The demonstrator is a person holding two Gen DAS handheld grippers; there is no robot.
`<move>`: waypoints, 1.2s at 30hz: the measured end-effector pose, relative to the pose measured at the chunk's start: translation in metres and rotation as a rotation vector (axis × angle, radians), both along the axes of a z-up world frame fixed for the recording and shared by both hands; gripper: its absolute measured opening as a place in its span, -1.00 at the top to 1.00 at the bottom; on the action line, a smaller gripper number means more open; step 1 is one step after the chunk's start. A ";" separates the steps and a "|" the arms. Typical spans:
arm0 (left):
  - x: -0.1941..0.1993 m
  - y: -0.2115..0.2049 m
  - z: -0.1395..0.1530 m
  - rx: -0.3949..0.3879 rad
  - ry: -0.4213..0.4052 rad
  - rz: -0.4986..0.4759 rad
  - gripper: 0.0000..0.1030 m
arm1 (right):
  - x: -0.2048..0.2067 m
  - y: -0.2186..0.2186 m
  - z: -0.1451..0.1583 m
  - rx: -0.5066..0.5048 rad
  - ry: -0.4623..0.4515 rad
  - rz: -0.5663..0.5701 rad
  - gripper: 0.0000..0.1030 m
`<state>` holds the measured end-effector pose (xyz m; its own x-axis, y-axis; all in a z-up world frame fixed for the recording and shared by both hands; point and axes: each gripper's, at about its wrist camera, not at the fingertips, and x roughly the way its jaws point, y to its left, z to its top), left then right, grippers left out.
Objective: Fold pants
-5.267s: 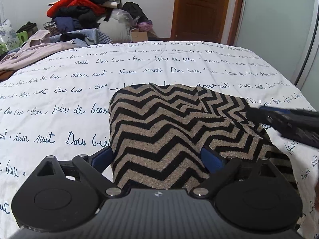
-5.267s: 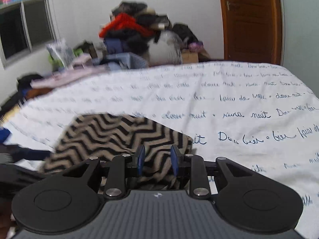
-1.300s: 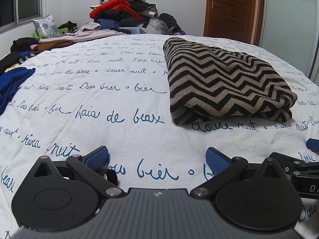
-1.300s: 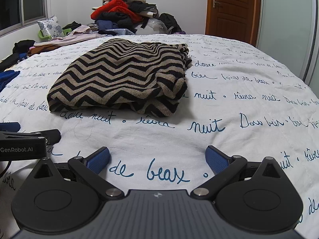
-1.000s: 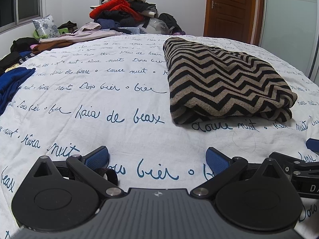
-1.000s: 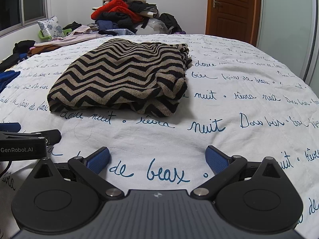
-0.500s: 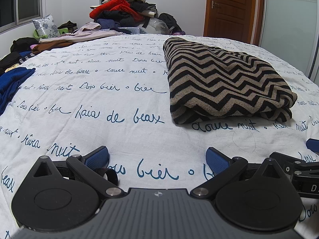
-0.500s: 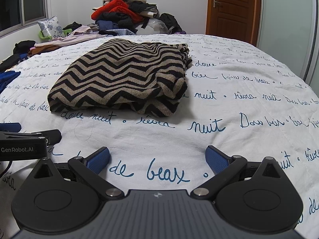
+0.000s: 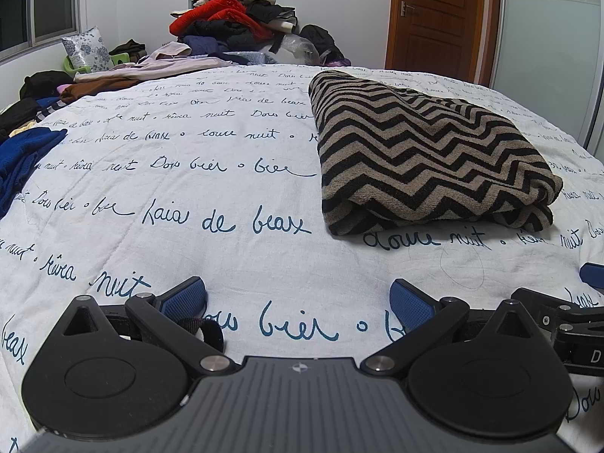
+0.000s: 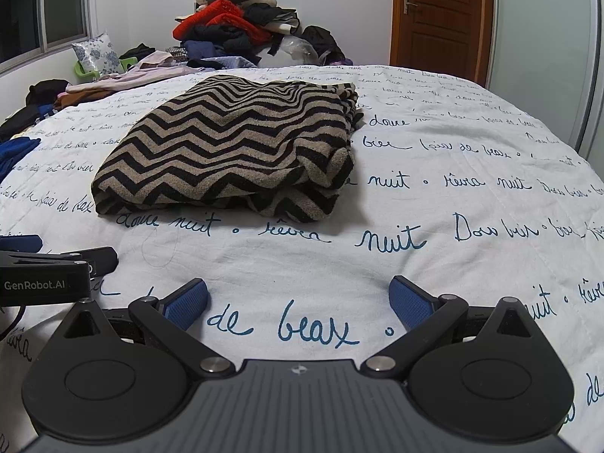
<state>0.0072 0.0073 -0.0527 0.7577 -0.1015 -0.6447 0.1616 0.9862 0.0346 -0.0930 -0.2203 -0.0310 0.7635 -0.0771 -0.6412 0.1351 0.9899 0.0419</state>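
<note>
Right gripper [image 9: 577,324] cut off by right edge of left wrist view; only part of its side label shows, a lone "D". Left gripper [image 10: 49,264] cut off at left edge of right wrist view. Pants [image 10: 234,147] folded, so inner layers and underside hidden. Clothes pile [image 9: 234,19] at far wall too jumbled to separate items. Blue garment [image 9: 19,158] runs off left edge.

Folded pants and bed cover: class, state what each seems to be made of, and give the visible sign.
Folded pants: probably a thick knit or terry-like fabric, matte; the zigzag stripes look fuzzy and the folded edges are bulky and rounded.
Bed cover: seemingly quilted cotton-like cloth, matte white with printed blue script; faint stitch lines and soft puckers show.
</note>
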 end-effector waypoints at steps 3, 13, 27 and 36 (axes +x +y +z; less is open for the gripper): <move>0.000 0.000 0.000 0.000 0.000 0.000 -1.00 | 0.000 0.000 0.000 0.002 -0.001 0.000 -1.00; 0.000 0.000 0.000 0.000 0.000 0.000 -1.00 | 0.000 -0.001 0.000 0.001 0.000 0.001 -1.00; 0.001 0.001 -0.001 0.000 0.001 0.001 -1.00 | 0.000 0.000 0.000 0.001 0.000 0.001 -1.00; 0.001 -0.001 0.000 -0.001 0.002 0.001 -1.00 | 0.002 0.001 -0.001 -0.012 0.007 0.001 -1.00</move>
